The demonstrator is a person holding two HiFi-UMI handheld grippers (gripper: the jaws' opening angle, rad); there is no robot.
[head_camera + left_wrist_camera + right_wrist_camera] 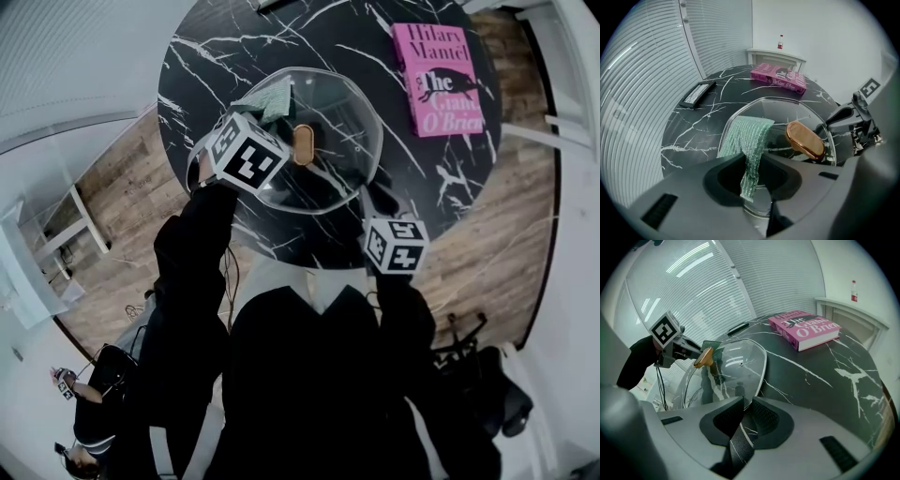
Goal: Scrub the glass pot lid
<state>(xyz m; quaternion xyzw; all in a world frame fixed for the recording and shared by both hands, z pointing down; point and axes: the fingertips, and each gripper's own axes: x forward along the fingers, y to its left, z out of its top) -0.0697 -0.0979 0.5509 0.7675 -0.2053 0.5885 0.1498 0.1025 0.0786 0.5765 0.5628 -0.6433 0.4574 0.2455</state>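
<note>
Nearest, the left gripper (pixel 752 161) pinched a green cloth (pixel 747 136) lying on the glass lid (pixel 736 366), while the right gripper (pixel 744 401) clamped its rim over the black table (pixel 225 47), so rubbing should stay gentle.

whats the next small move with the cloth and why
Probably sweep the left tongs, shut on the green mesh cloth, across the glass lid toward its copper handle. The cloth lies draped on the glass, and the right tongs are clamped on the lid's edge, so the lid looks steadied for a scrubbing stroke.
</note>
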